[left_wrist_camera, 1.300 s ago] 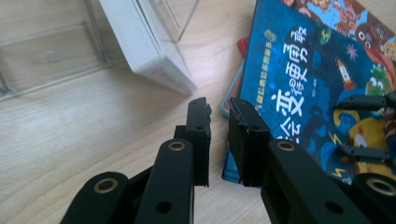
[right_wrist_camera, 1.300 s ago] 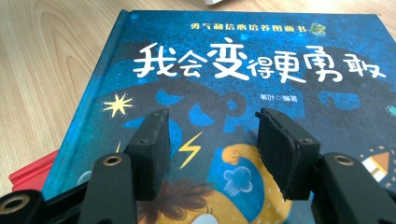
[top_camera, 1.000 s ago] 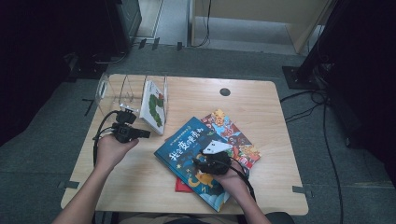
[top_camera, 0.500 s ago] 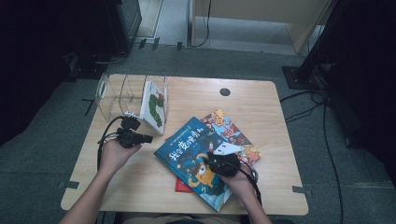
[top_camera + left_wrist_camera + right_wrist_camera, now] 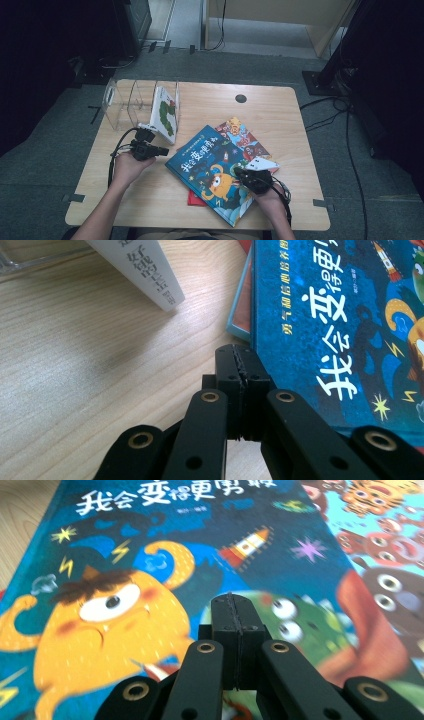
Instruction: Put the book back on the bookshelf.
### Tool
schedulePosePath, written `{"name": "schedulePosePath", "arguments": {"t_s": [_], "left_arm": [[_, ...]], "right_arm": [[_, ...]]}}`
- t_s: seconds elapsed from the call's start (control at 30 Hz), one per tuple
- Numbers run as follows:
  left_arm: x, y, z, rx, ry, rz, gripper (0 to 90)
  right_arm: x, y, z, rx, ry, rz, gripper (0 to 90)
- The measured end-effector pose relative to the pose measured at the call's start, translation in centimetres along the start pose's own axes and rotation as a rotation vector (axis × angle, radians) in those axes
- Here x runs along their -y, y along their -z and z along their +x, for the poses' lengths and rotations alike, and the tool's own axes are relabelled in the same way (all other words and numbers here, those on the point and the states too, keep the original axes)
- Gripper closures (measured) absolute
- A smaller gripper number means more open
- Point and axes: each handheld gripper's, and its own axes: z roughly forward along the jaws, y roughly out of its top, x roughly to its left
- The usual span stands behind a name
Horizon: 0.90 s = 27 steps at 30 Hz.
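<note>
Blue picture book [image 5: 214,172] lying flat, lower centre of the high view, stacked on a red book [image 5: 196,199] and partly over a colourful animal book [image 5: 246,138] toward the upper right. Left gripper [image 5: 161,150] at centre left, jaws pressed together on nothing, tips just beside the blue book's left edge; same closed jaws at bottom centre of the left gripper view [image 5: 240,371], over the wooden table [image 5: 75,365]. Right gripper [image 5: 241,173] at lower right, jaws just closed, pressed together and empty, over the blue cover [image 5: 150,555]. White-spined book [image 5: 165,112] leaning in the clear rack [image 5: 122,97], upper left.
</note>
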Motion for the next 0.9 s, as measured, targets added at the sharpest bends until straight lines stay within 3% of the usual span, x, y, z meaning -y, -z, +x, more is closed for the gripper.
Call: {"name": "schedulePosePath", "arguments": {"t_s": [0.23,0.37,0.57,0.63,0.9], "left_arm": [[-0.2,-0.3,0.1,-0.007,-0.039,0.008,89.3],[-0.3,-0.3,0.1,0.020,-0.034,-0.004,89.1],[-0.6,-0.9,0.0,0.032,-0.052,0.017,89.4],[-0.8,-1.2,-0.1,0.024,-0.077,0.023,89.4],[-1.2,-1.8,-0.2,0.056,-0.063,0.029,89.4]], "right_arm": [[1.2,1.5,-1.1,0.036,-0.054,-0.005,90.0],[1.8,2.4,-1.7,0.061,-0.082,-0.010,90.0],[2.9,3.7,-2.5,0.106,-0.116,-0.019,90.0],[3.2,4.1,-2.7,0.118,-0.126,-0.022,90.0],[4.7,5.9,-3.2,0.162,-0.159,-0.030,90.0]]}}
